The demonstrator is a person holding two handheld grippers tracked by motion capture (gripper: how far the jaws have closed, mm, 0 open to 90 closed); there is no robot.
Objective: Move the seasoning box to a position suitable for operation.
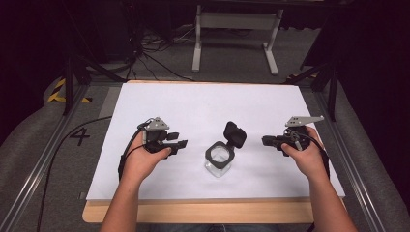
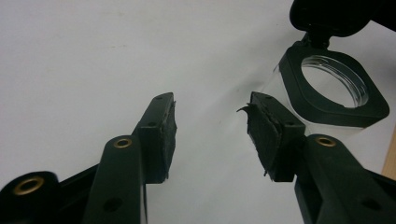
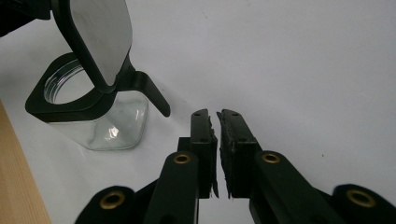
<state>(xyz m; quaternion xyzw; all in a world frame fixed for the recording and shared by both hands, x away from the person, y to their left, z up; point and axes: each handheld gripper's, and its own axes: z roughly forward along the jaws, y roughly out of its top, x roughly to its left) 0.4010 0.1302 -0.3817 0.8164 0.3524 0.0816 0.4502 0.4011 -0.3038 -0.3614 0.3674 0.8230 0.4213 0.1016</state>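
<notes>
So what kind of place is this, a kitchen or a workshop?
Probably a lab recording station, not a kitchen: a white-covered table inside a metal frame, cables across the carpeted floor, and a person holding a left gripper and right gripper beside one clear jar.

- In the left gripper view, the jar's flip lid (image 2: 343, 16) is cut off by the picture's edge at 1 o'clock.
- In the right gripper view, the lid (image 3: 100, 37) runs off the top at 11 o'clock.
- In the high view, both forearms are cropped at 6 o'clock.
</notes>
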